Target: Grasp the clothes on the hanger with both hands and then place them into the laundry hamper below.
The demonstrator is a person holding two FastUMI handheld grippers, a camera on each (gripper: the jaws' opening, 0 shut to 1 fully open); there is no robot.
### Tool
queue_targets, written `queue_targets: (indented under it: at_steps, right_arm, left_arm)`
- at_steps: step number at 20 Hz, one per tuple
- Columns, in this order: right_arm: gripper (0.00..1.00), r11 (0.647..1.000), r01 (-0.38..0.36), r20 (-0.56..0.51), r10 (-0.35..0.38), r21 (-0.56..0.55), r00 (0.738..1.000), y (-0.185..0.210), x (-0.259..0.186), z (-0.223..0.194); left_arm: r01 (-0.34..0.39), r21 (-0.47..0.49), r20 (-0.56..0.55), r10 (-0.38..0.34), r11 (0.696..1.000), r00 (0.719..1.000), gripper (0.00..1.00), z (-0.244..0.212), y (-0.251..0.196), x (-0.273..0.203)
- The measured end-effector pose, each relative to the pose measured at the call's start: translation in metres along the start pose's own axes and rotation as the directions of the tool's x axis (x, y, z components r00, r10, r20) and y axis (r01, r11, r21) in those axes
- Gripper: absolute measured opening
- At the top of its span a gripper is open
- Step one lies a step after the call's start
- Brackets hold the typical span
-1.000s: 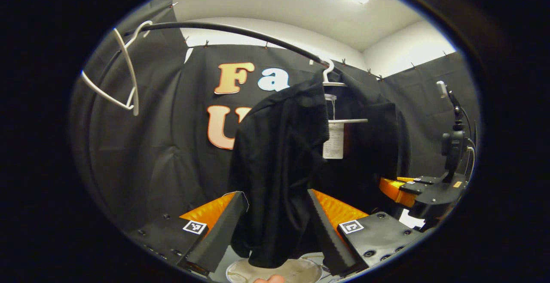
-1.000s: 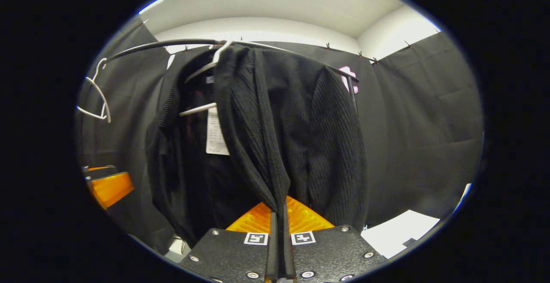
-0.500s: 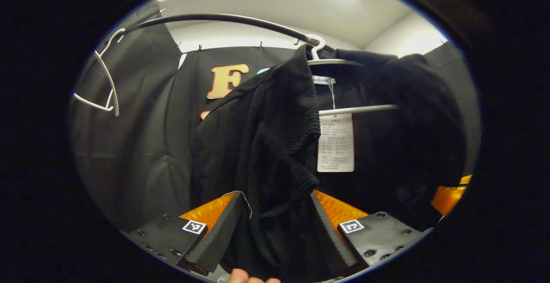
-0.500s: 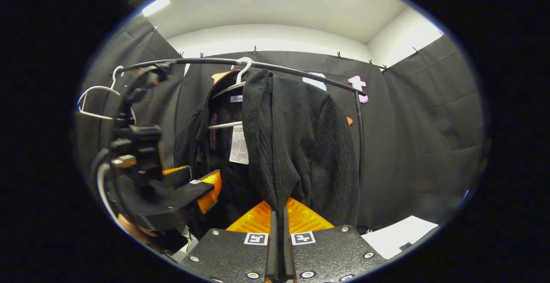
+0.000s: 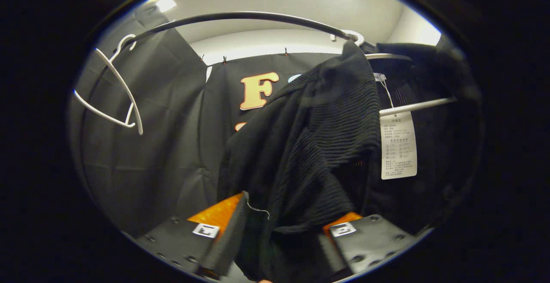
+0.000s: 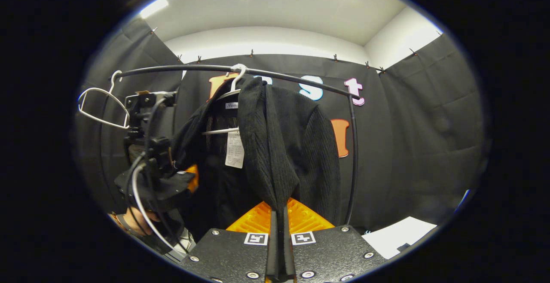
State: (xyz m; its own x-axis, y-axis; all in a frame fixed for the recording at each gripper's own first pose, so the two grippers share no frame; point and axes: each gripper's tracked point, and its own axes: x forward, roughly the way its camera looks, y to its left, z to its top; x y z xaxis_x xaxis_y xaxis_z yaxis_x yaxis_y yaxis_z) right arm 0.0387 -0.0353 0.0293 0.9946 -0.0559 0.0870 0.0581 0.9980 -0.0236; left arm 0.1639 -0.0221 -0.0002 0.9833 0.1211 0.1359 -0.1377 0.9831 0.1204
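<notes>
rail overhead — spare hanger left

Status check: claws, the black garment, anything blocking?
Right claw shut on black garment. Left claw around its other edge, closure unclear. Garment on white hanger, hanger on rail.

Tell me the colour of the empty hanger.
White; the empty hanger shows best in the left gripper view.

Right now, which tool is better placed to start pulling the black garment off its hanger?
Right. The right tool is already shut on the black garment's front edge. The left tool has fabric between its fingers, but they stand apart, so it looks less ready.
</notes>
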Motion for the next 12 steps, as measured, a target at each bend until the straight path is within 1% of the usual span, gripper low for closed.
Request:
queue_targets:
  at_steps: [2,3,4,5,6,7,8,9,10,11,12]
  right_arm:
    - [0.06,1.000,0.007,0.032,-0.006,-0.025,0.999,0.001,0.001,0.006]
    - [0.06,0.999,0.000,0.033,0.001,-0.038,0.999,0.004,-0.001,0.005]
    - [0.06,0.999,-0.026,0.029,0.027,-0.037,0.999,0.012,-0.002,0.004]
    - [0.06,0.999,-0.035,0.028,0.035,-0.027,0.999,0.016,-0.003,0.006]
    - [0.05,1.000,-0.027,0.031,0.028,-0.015,0.999,0.015,-0.002,0.009]
    - [0.04,1.000,-0.023,0.040,0.023,-0.007,0.999,0.013,-0.003,0.013]
    - [0.11,1.000,-0.016,0.049,0.017,-0.006,0.999,0.010,-0.005,0.018]
    - [0.03,1.000,-0.004,0.061,0.005,-0.009,0.998,0.006,-0.005,0.024]
    - [0.00,1.000,0.009,0.079,-0.008,-0.014,0.997,0.001,-0.006,0.032]
    - [0.00,1.000,0.021,0.104,-0.019,-0.018,0.994,-0.004,-0.008,0.041]
    - [0.02,0.999,0.035,0.130,-0.032,-0.022,0.991,-0.011,-0.009,0.051]
  left_arm:
    - [0.015,0.008,0.015,-0.015,1.000,1.000,0.40,0.010,0.010,-0.006]
    - [0.036,-0.001,0.022,-0.036,0.999,0.999,0.28,0.015,0.009,-0.012]
    - [0.075,-0.014,0.017,-0.075,0.997,0.997,0.17,0.018,0.005,-0.015]
    - [0.108,-0.027,0.013,-0.107,0.994,0.994,0.17,0.018,0.006,-0.019]
    - [0.122,-0.042,0.007,-0.122,0.992,0.993,0.11,0.021,0.004,-0.023]
    - [0.151,-0.050,0.003,-0.151,0.987,0.989,0.06,0.023,0.001,-0.026]
    - [0.164,-0.053,0.003,-0.164,0.985,0.986,0.08,0.028,0.000,-0.029]
    - [0.170,-0.049,0.004,-0.170,0.984,0.985,0.08,0.033,0.002,-0.033]
    - [0.176,-0.043,0.005,-0.176,0.984,0.984,0.08,0.037,0.003,-0.038]
    - [0.185,-0.031,0.000,-0.185,0.982,0.983,0.08,0.040,0.001,-0.040]
    - [0.197,-0.017,-0.013,-0.197,0.980,0.980,0.08,0.039,-0.002,-0.040]
